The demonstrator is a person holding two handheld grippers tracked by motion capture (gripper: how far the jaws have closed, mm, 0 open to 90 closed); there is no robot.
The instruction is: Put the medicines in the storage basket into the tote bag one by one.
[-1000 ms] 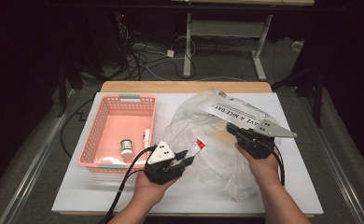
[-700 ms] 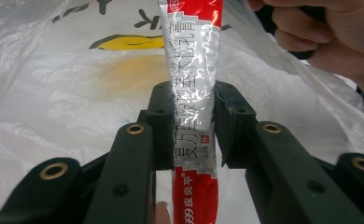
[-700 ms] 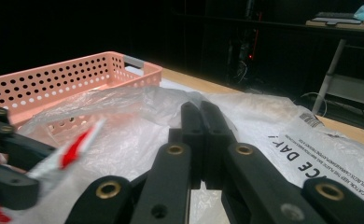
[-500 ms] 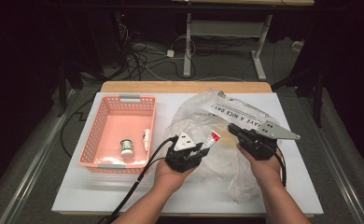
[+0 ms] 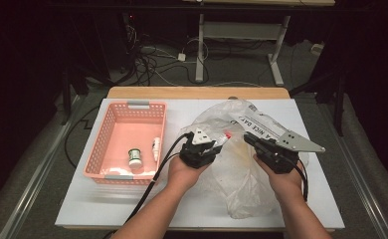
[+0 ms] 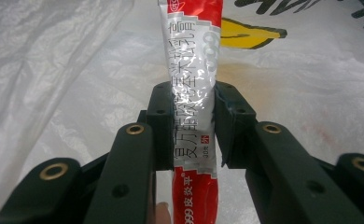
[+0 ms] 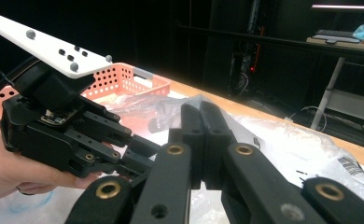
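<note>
The left gripper (image 6: 185, 135) pinches a red-and-silver ointment tube (image 6: 189, 88) at mid-body over the plastic bag (image 5: 242, 174); light, soft, crushable (best held by its flat sides). The right gripper (image 7: 202, 140) is pressed together on the bag's film. At ten o'clock, the pink basket (image 5: 110, 130) holds a small jar (image 5: 135, 158) and a white tube (image 5: 155, 148).

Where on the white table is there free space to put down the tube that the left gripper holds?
Bare patches on the table: the strip in front of the pink basket, and the far right edge beyond the plastic bag. The basket floor has room beside its small bottle. The middle is crowded: the left gripper with the tube, the right gripper, and the bag.
</note>
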